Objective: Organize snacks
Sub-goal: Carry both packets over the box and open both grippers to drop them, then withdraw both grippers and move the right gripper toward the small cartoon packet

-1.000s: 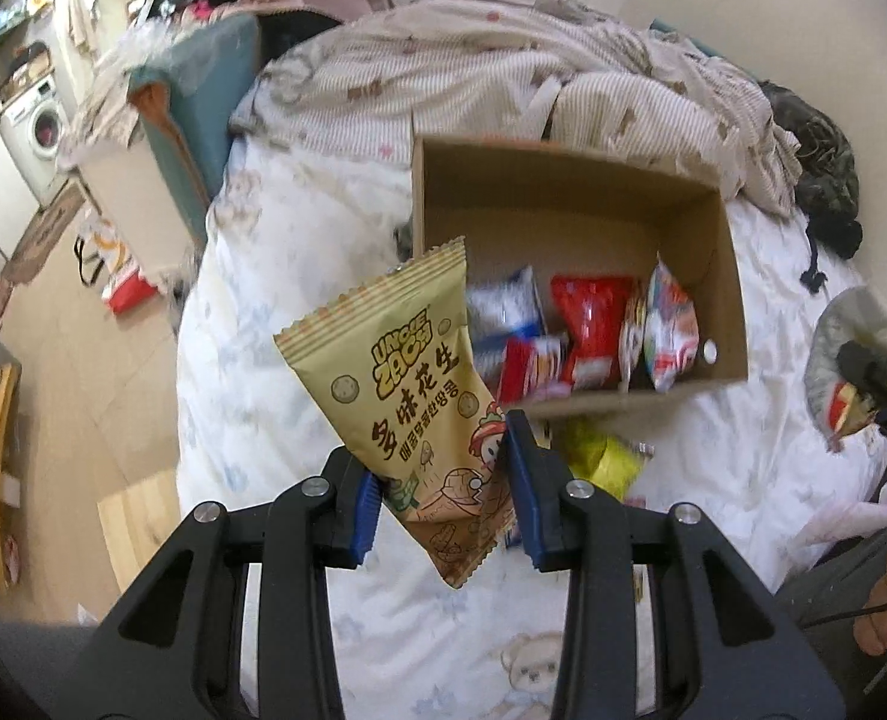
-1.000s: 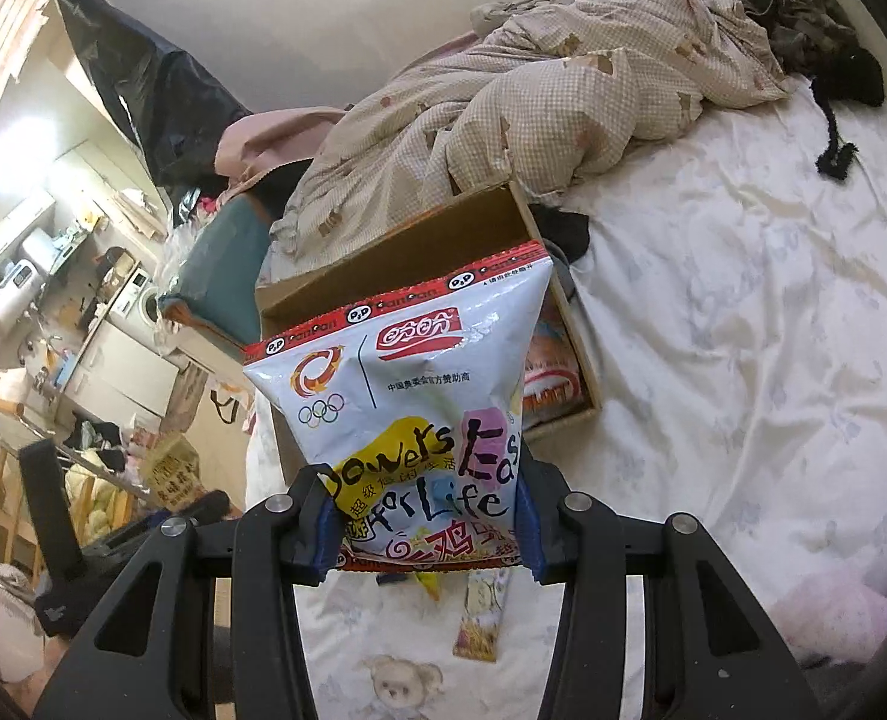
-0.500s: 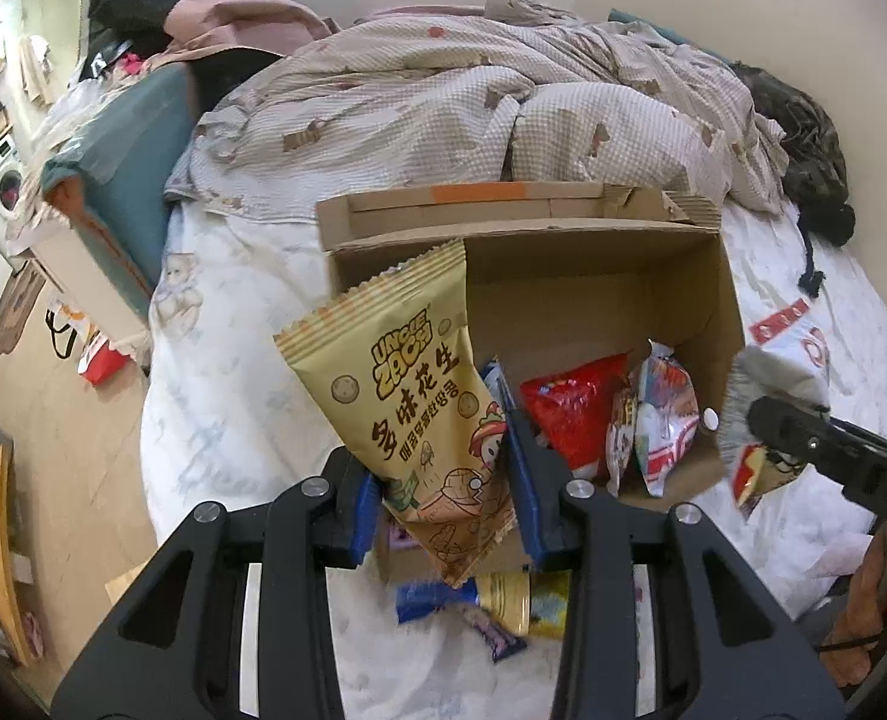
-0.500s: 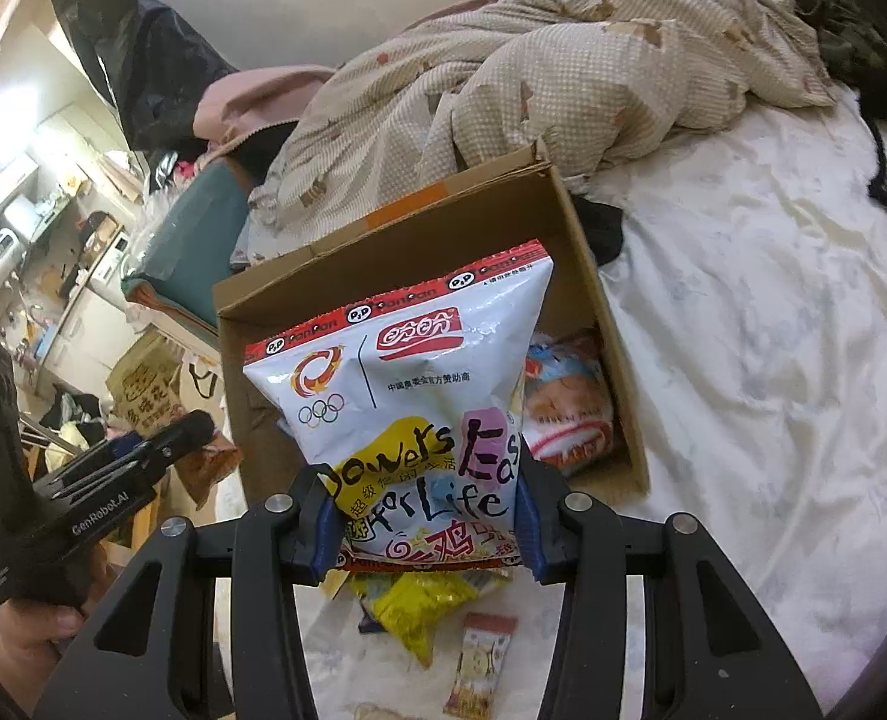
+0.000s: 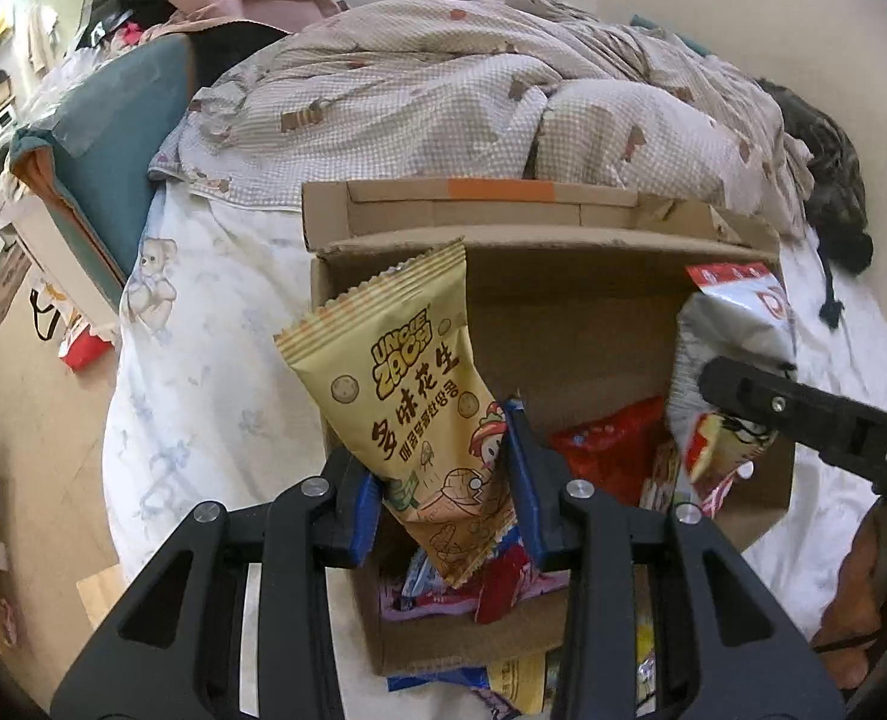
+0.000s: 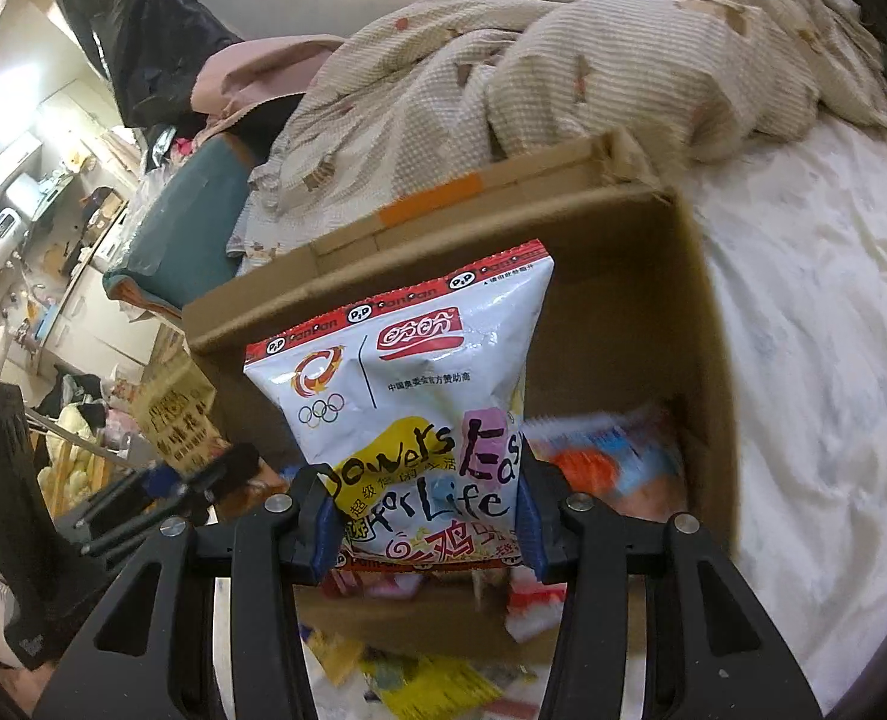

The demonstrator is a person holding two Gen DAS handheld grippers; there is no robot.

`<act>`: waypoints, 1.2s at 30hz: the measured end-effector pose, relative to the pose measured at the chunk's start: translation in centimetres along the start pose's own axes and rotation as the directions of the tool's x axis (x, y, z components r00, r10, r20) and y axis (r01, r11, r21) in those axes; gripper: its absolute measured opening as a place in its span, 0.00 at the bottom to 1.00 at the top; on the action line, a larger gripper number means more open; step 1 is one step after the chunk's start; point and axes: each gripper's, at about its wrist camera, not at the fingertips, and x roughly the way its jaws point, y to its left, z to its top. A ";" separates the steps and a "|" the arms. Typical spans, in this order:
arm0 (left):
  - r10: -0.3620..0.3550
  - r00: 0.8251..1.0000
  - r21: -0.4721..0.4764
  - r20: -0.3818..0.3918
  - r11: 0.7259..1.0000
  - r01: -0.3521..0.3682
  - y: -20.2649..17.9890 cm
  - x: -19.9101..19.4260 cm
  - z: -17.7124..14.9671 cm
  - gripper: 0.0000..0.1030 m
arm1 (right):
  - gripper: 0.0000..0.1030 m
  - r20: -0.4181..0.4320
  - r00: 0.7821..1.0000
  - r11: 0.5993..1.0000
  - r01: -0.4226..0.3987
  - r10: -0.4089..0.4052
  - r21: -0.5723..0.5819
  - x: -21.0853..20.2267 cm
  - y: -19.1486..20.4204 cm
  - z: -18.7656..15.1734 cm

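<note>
I am clenching the left gripper [image 5: 446, 501] on the peanut packet [image 5: 410, 414] and the right gripper [image 6: 422, 531] on the white bag [image 6: 407, 414]; both are crowding over the cardboard box [image 5: 563, 312], risking a collision.

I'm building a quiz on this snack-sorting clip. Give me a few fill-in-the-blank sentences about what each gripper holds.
The left gripper grips a ____ peanut packet.
The right gripper grips a mostly ____ snack bag.
Both packets hang over an open ____ box.

Missing words: yellow; white; cardboard
</note>
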 end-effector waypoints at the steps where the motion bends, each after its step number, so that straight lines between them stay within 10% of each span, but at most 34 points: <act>1: -0.013 1.000 -0.015 0.006 1.000 0.013 0.2 0.0 0.1 0.35 | 0.50 0.002 1.000 1.000 -0.027 0.027 0.004 0.2 0.2 0.3; 4: -0.068 0.997 -0.055 0.030 0.996 0.070 0.4 -0.4 0.3 0.46 | 0.96 0.066 0.989 0.989 -0.136 0.133 0.056 -0.3 0.1 0.3; 6: -0.104 0.995 -0.058 0.010 0.993 0.104 0.1 -0.5 0.1 0.84 | 0.98 0.140 0.986 0.995 -0.094 0.088 0.038 -1.4 0.1 0.1; 7: -0.099 0.995 -0.061 0.014 0.993 0.100 0.0 -0.6 0.0 0.86 | 0.98 0.141 0.987 0.997 -0.075 0.070 0.024 -1.6 0.1 0.2; 36: -0.024 0.999 -0.042 0.038 0.999 0.025 0.0 -3.2 -2.5 0.86 | 0.98 0.091 0.994 0.994 -0.074 0.067 0.076 -4.8 -1.1 -2.6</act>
